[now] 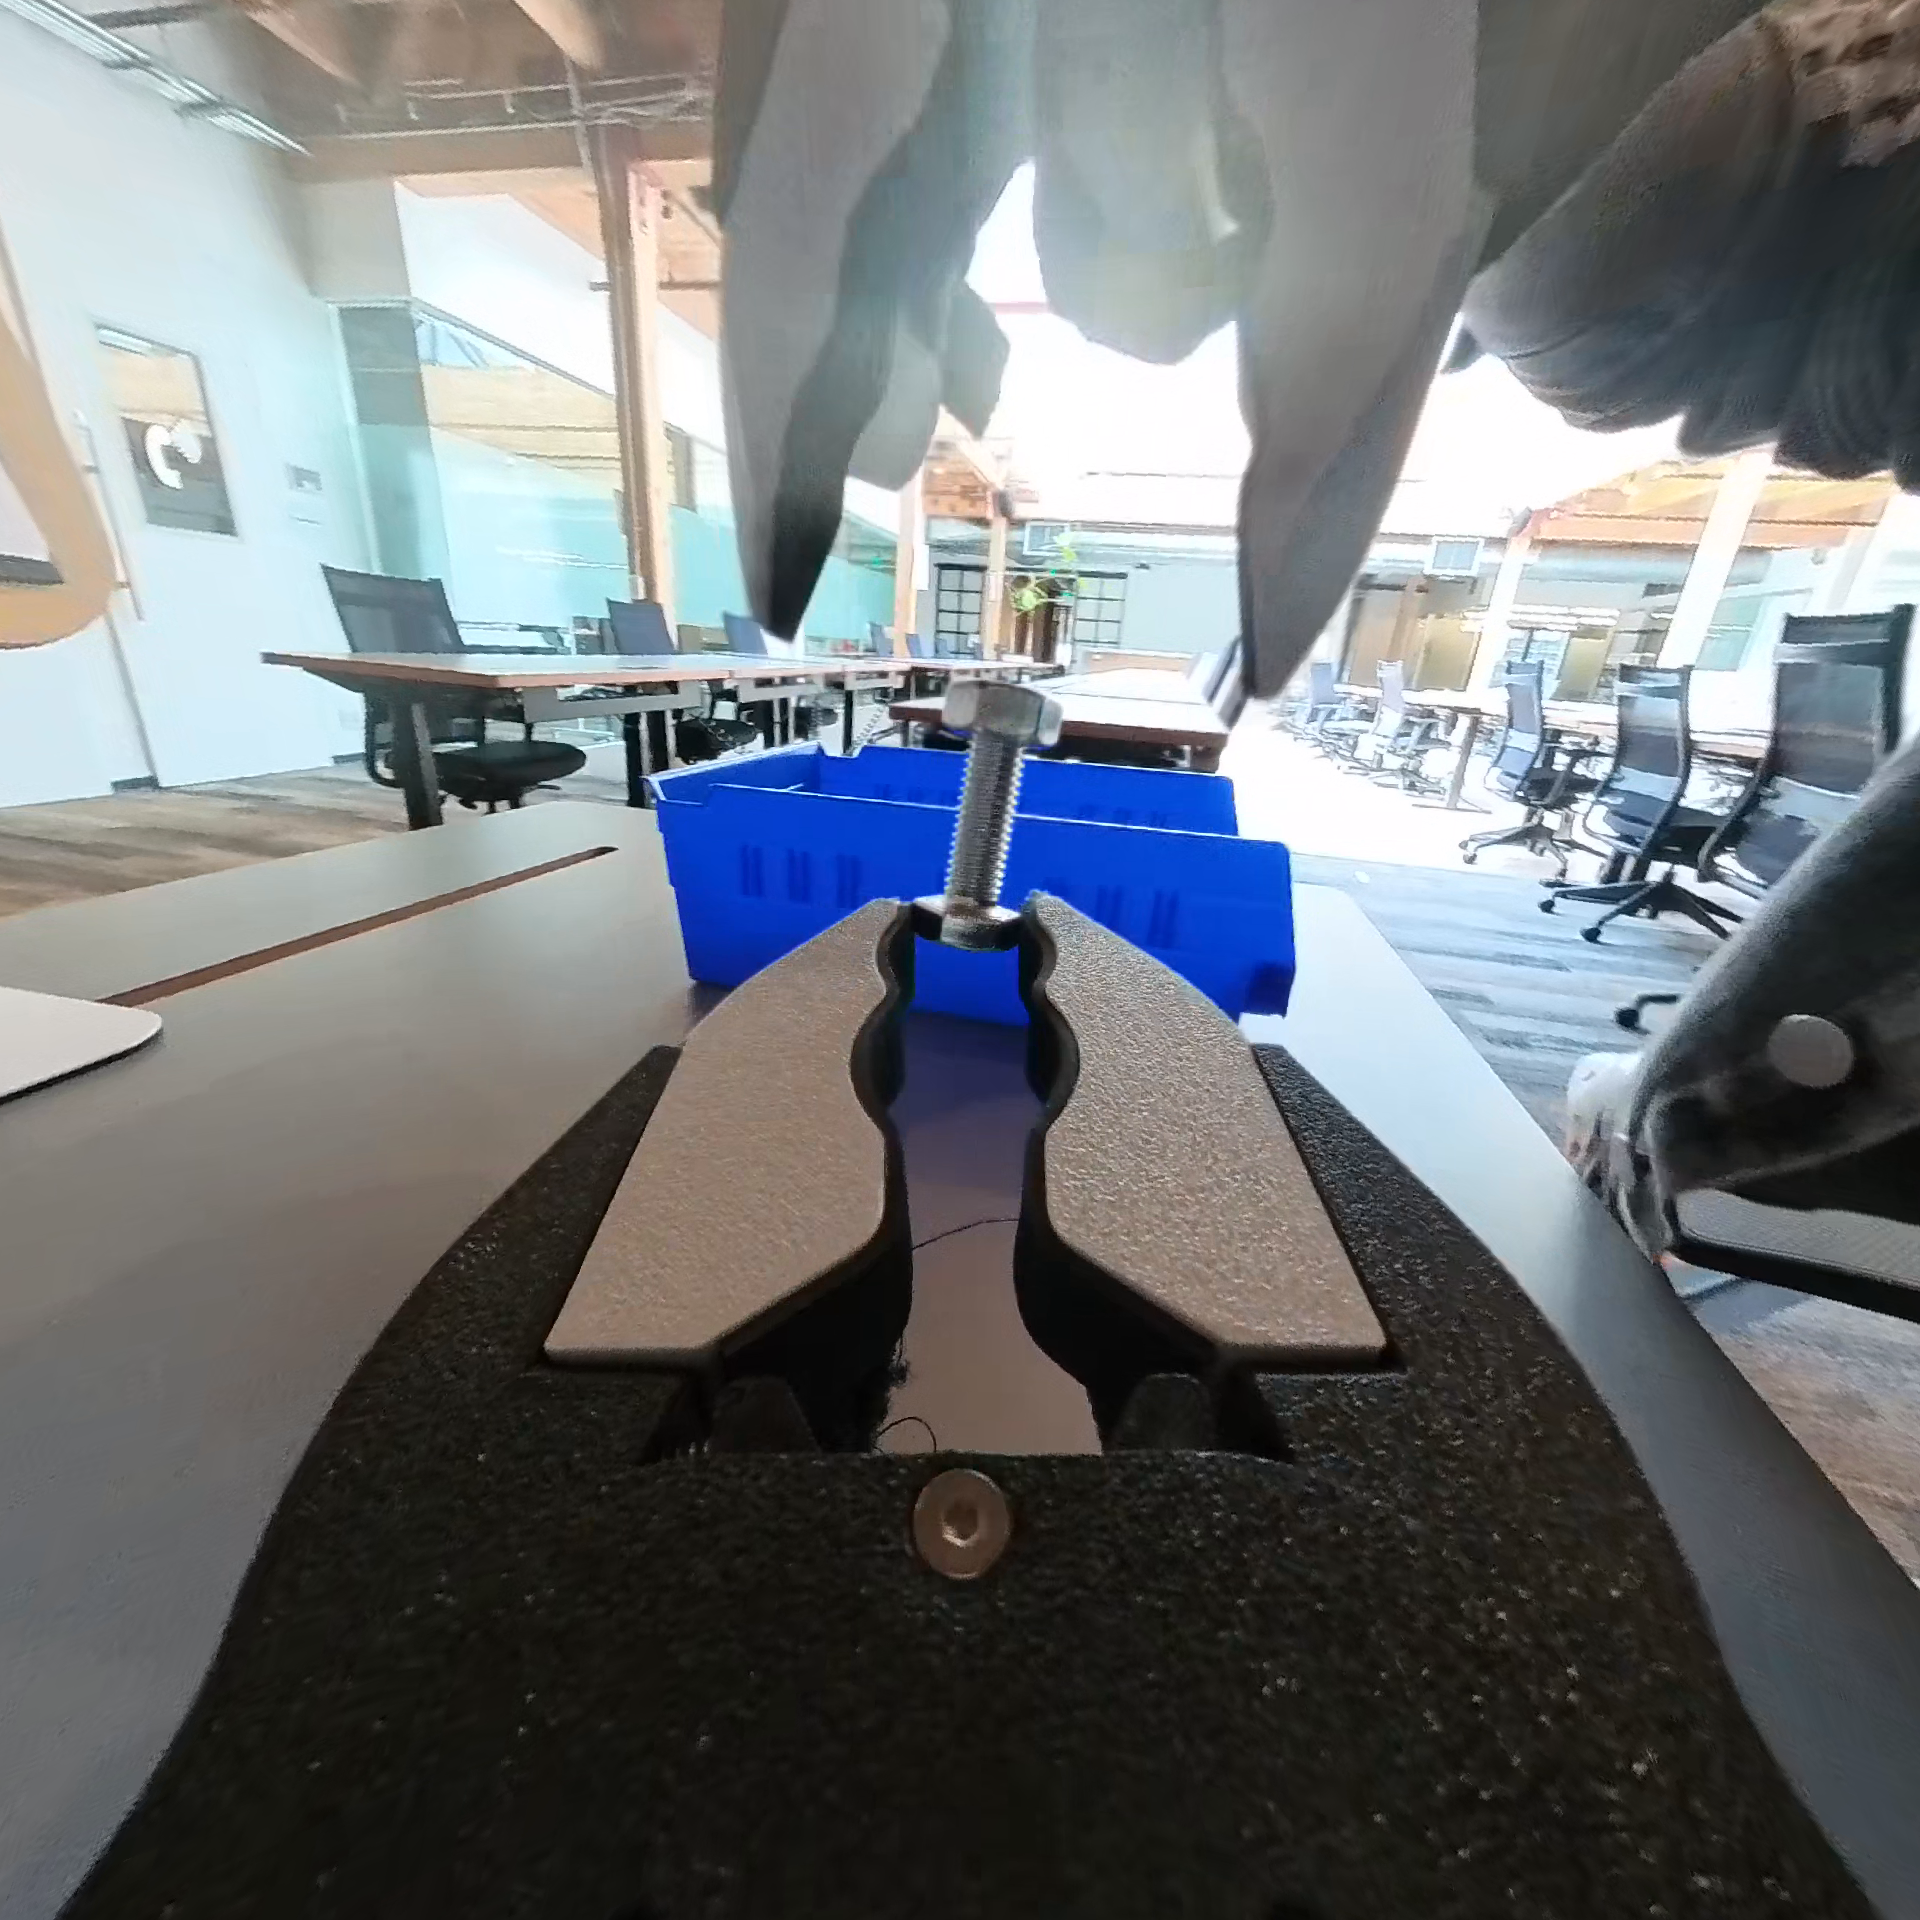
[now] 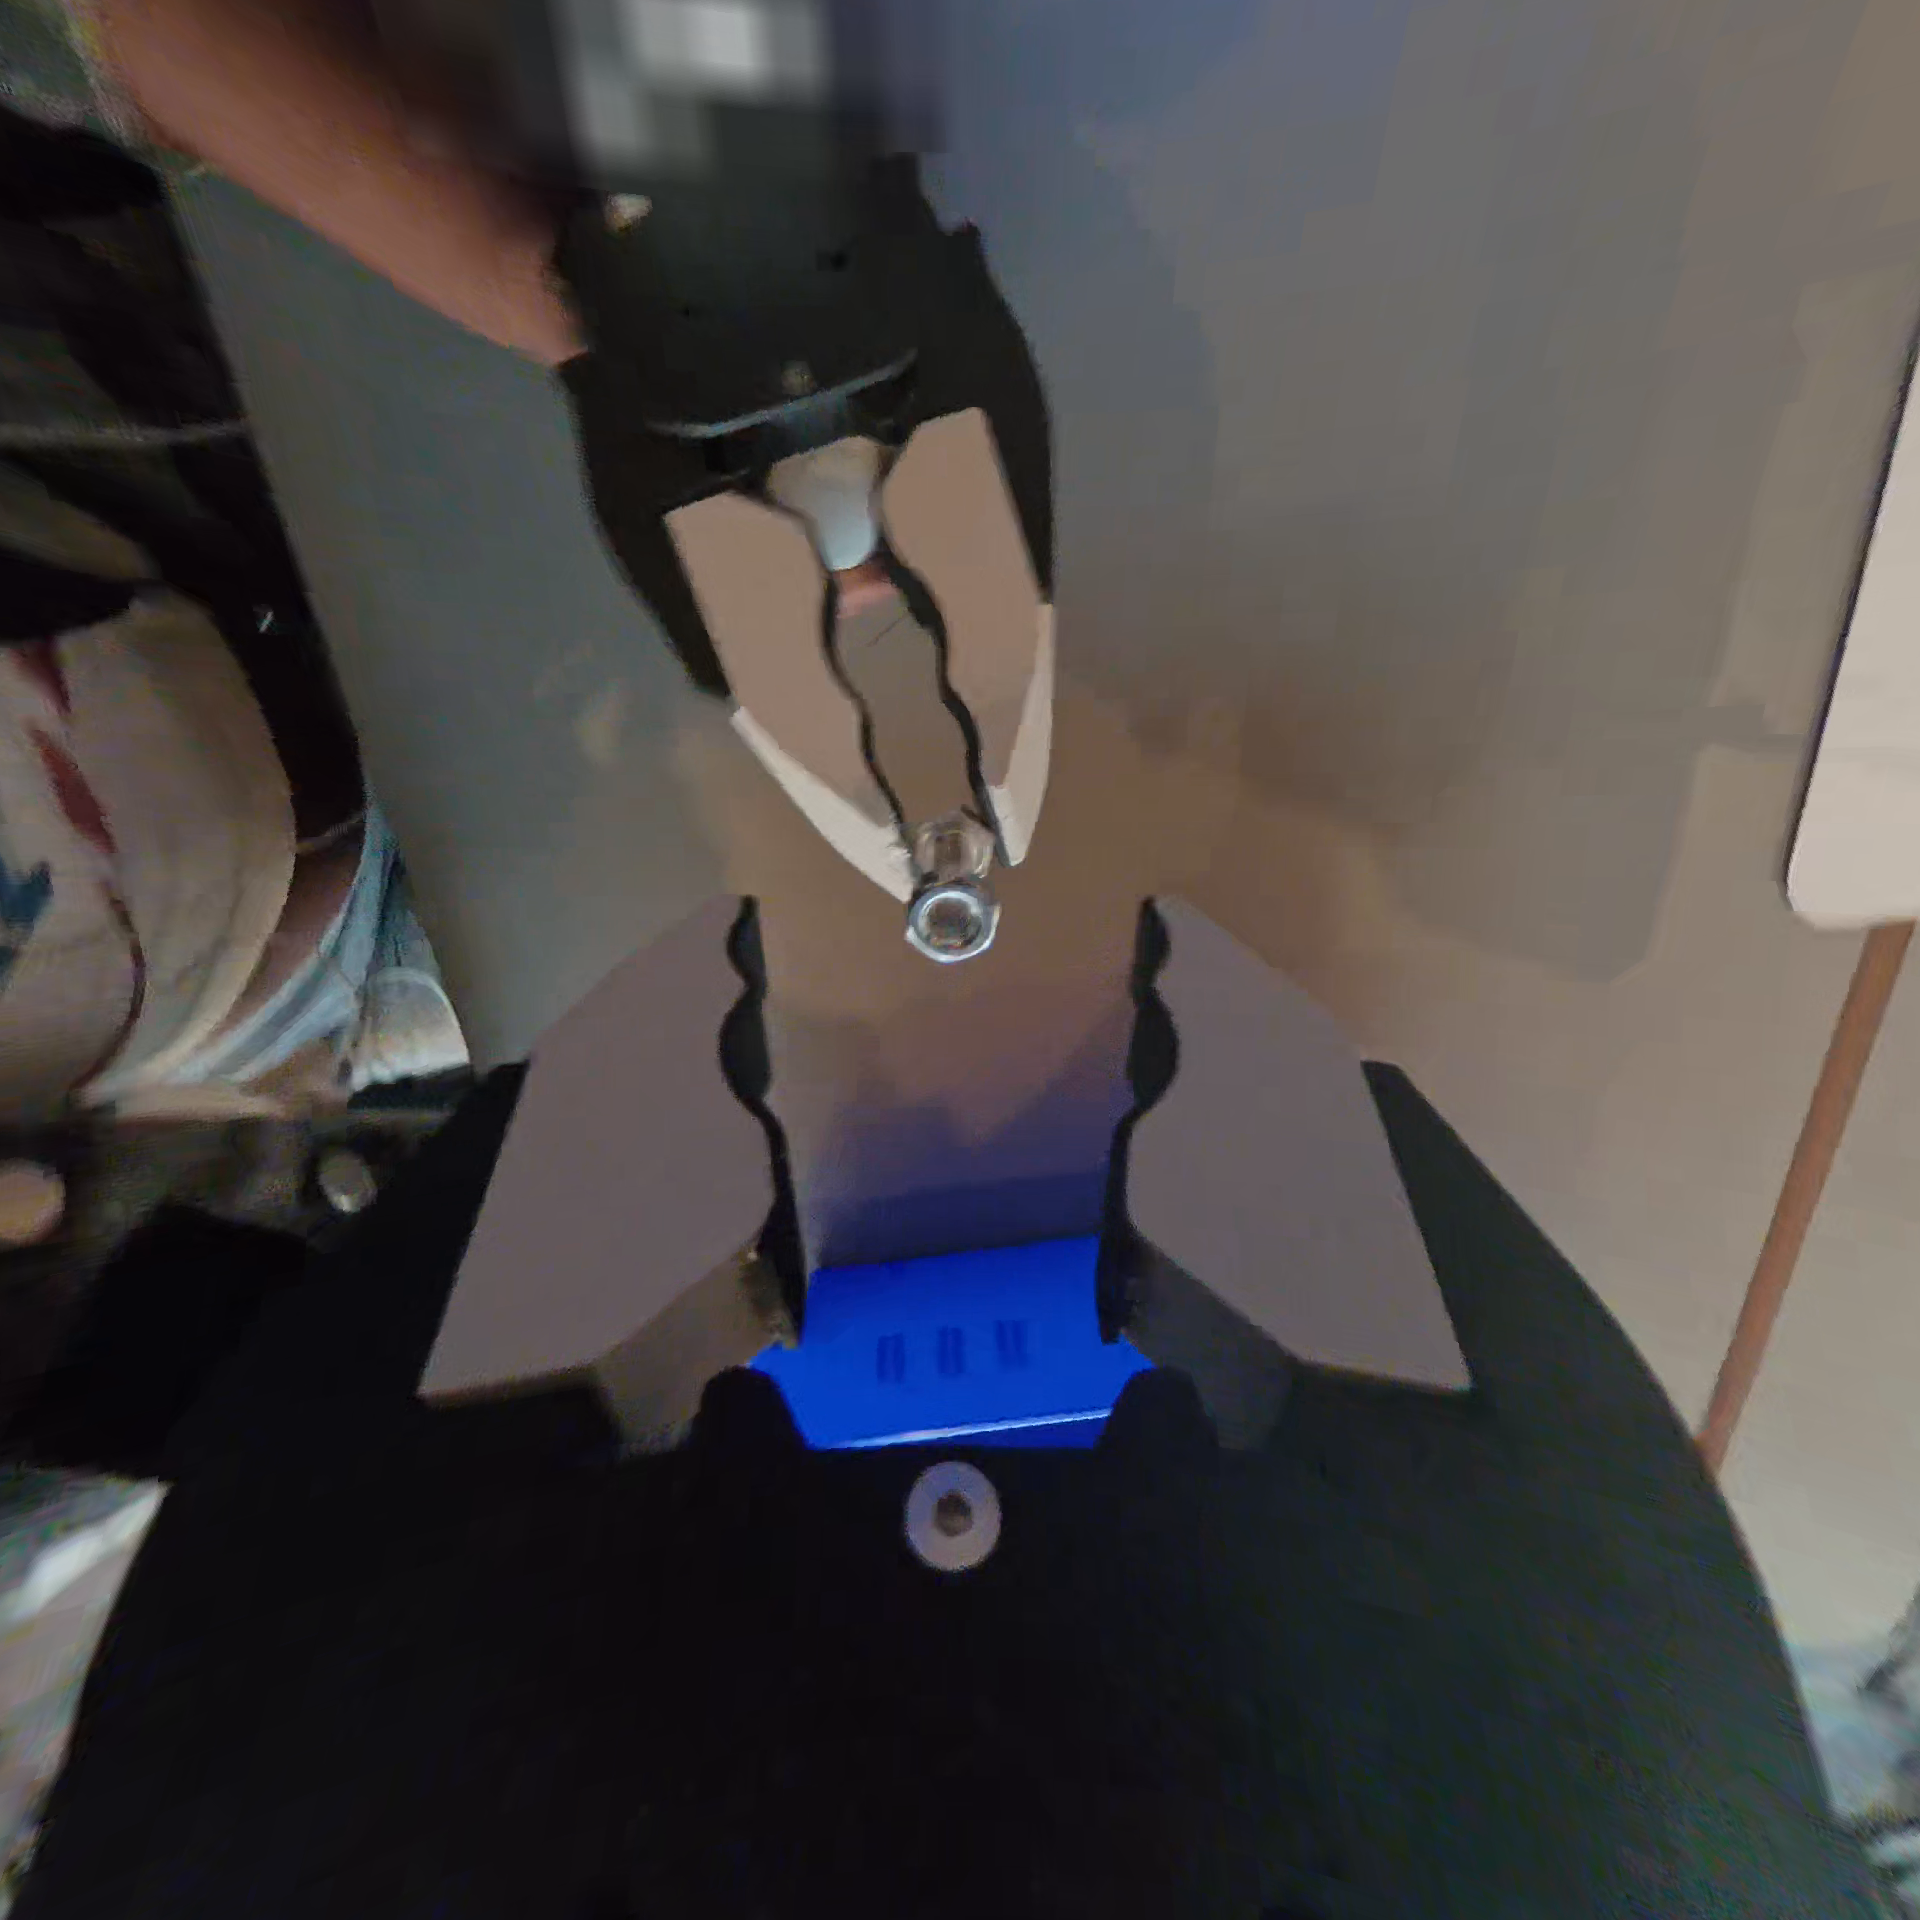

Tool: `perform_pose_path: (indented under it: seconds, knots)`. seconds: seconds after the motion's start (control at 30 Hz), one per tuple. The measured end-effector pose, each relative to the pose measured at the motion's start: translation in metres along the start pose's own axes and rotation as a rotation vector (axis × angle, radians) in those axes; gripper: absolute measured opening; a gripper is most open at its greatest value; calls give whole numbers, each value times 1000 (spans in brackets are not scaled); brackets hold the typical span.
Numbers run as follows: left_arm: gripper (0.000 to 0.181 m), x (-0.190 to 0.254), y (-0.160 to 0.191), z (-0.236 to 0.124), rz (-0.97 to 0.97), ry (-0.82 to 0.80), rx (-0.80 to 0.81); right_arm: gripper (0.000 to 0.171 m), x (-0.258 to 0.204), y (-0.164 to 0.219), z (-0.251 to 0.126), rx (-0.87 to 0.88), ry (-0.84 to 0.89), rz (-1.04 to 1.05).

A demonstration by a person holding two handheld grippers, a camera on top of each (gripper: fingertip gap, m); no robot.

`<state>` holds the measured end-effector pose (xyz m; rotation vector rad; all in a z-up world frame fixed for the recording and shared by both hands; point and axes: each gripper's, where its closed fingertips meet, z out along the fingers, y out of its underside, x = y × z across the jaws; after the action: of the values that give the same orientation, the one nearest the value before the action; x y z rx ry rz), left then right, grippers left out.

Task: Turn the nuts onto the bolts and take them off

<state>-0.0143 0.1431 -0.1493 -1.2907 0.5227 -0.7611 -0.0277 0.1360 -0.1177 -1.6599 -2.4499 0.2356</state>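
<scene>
Gripping a square steel nut (image 1: 963, 920) under its threaded bolt (image 1: 987, 821), the left claw (image 1: 963, 925) pinches tight; right claw (image 2: 940, 925) gapes empty.

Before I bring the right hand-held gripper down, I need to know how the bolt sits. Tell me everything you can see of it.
The bolt is bright silver metal with a hex head and a threaded shank. It stands nearly upright, head on top, slightly tilted. Its lower end sits in a nut pinched between the tips of the left hand-held gripper. Nothing touches the head; the right hand-held gripper hangs open above it. A blue bin stands behind.
</scene>
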Motion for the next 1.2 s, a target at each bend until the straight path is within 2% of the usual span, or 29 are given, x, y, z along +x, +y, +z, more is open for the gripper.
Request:
perform_pose_path:
  seconds: [0.13,0.23,0.3,0.4,0.5,0.57,0.67,0.7,0.77,0.9,0.97,1.1,1.2]
  knots:
    - [18,5,0,-1,-34,62,0,51,-14,5,-12,49,-56,-339]
    - [19,10,0,0,-45,110,-9,49,-3,19,-11,-41,61,-653]
    - [18,12,0,-1,-56,138,-4,44,-1,15,-7,-28,106,-804]
    - [18,13,-1,-2,-71,156,-1,32,-8,2,-2,51,91,-917]
    - [18,14,0,-2,-70,164,-3,40,-11,4,4,12,39,-950]
    - [18,15,0,-2,-72,170,-4,39,-10,6,7,-8,30,-965]
    - [19,14,-1,-1,-77,171,-1,26,-10,3,10,7,19,-975]
    - [19,14,-1,-2,-79,172,0,19,-10,2,10,20,17,-971]
    - [19,14,0,-1,-74,168,-3,18,-10,1,10,35,9,-941]
    - [19,13,1,0,-70,154,-12,17,-8,0,12,33,-2,-737]
    - [18,12,2,0,-68,141,-20,17,-6,0,13,7,24,-575]
    - [18,10,3,0,-68,128,-26,18,-4,5,13,-37,43,-43]
    - [18,13,3,2,-49,137,-33,42,-10,10,16,-55,14,15]
